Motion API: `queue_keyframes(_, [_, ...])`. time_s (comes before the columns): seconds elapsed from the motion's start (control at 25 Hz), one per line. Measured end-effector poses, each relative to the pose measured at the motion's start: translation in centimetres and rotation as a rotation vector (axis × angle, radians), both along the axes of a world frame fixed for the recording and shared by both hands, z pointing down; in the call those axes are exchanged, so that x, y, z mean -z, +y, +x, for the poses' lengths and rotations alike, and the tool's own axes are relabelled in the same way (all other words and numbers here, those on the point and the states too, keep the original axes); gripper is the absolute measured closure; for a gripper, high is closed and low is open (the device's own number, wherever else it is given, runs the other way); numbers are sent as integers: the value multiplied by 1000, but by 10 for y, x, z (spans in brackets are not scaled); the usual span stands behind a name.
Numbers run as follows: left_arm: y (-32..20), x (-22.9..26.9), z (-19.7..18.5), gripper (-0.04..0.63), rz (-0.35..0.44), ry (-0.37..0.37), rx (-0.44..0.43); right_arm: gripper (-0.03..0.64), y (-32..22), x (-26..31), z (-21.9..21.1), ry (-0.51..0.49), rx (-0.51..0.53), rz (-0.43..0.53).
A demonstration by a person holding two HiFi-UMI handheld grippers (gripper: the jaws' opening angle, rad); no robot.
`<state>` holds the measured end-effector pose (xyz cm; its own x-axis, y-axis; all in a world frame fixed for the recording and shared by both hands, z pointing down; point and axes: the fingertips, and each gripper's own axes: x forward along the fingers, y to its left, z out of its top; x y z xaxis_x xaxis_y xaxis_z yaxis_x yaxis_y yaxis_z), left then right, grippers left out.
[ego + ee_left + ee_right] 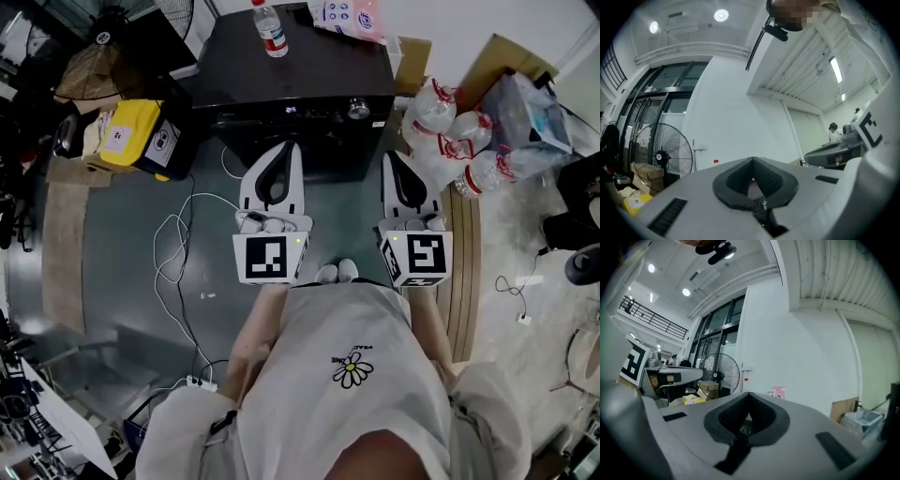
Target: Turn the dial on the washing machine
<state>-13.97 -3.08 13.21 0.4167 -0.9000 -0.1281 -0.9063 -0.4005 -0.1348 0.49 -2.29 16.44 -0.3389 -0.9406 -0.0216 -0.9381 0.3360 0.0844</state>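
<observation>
1. Grey-green workshop floor [122,244] seen from above; at far left, yellow box [131,136] among cardboard clutter, white cable [178,253] looping over the floor.
2. Left of centre, left gripper [296,150] held about level, jaws pressed together at the tips, pinching nothing; points at the machine's front without touching it.
3. Top centre, black washing machine [300,75], water bottle [270,28] upright and pink pack [349,17] lying on its lid. Silver dial [357,109] on the front panel towards its right end, between the two gripper tips and beyond them, untouched.
4. Right of centre, right gripper [388,159], also level, jaws closed on each other, empty; tip near the dial but apart from it.
5. Far right, wrapped pack of large bottles [459,141] beside cardboard and a plastic bag.
6. Bottom centre, person's white shirt [347,366] with a daisy print.
7. In both gripper views, standing fan [663,150] by a white wall.
</observation>
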Motion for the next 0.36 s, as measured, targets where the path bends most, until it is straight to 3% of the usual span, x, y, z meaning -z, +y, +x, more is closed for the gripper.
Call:
queue_keyframes(0.16, [-1, 0, -3, 597, 22, 3, 0, 612, -1, -1, 0, 2, -2, -4])
queue_keyframes(0.36, [1, -6, -1, 597, -33, 12, 2, 612, -2, -5, 0, 3, -4, -13])
